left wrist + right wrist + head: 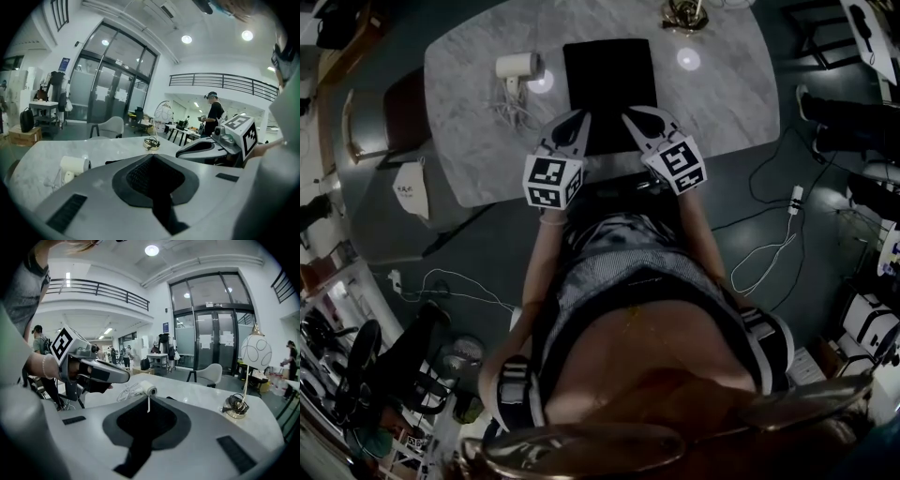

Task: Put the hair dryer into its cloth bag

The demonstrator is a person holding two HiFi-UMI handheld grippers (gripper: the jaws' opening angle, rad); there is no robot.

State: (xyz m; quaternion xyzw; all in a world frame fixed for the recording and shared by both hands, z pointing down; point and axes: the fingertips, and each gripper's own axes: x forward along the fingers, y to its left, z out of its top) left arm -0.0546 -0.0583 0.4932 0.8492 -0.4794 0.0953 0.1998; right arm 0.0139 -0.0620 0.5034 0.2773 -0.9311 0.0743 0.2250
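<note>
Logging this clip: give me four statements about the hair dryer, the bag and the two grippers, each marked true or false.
1. The hair dryer lies on the table, outside the black bag. True.
2. The left gripper holds the hair dryer. False: its jaws are shut on nothing, and the dryer lies apart from it.
3. The right gripper is shut and empty. True.
4. The bag stands upright on the table. False: it lies flat, in front of both grippers.
</note>
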